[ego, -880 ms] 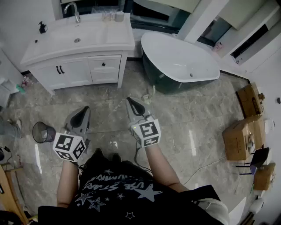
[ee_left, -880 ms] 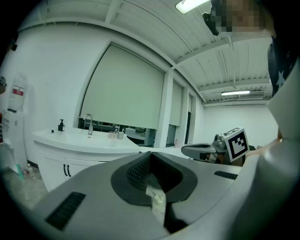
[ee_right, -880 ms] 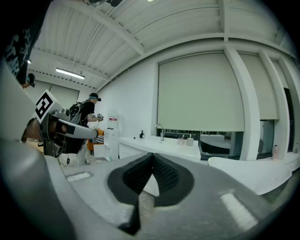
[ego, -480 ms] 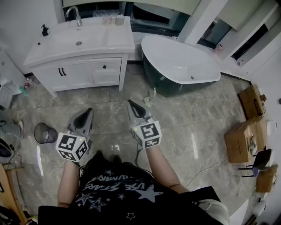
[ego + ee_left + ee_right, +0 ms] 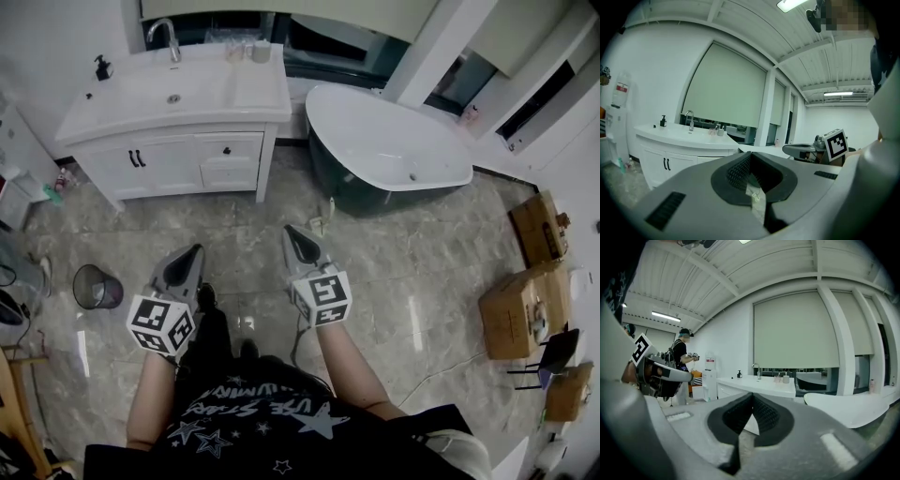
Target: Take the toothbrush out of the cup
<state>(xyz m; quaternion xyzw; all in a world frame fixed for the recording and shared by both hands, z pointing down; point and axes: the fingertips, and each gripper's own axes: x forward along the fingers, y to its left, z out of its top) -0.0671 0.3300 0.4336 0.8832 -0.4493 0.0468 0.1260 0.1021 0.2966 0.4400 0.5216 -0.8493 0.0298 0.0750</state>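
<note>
Two small cups (image 5: 246,50) stand at the back of the white vanity top (image 5: 216,94), right of the faucet (image 5: 167,37). They also show far off as the cups (image 5: 717,131) in the left gripper view and the cups (image 5: 782,378) in the right gripper view. The toothbrush is too small to make out. My left gripper (image 5: 194,251) and right gripper (image 5: 290,231) hang over the floor, well short of the vanity. Both are shut and hold nothing, as the left gripper (image 5: 749,155) and right gripper (image 5: 752,395) show close up.
A white bathtub (image 5: 389,141) stands right of the vanity. A black mesh waste bin (image 5: 97,286) sits on the marble floor at the left. Cardboard boxes (image 5: 511,309) lie at the right. Another person (image 5: 683,357) stands by a water dispenser (image 5: 709,378).
The vanity and bathtub have slid lower and closer in the head view. Both grippers sit lower in the frame, and a dark shoe now shows beside the left one.
</note>
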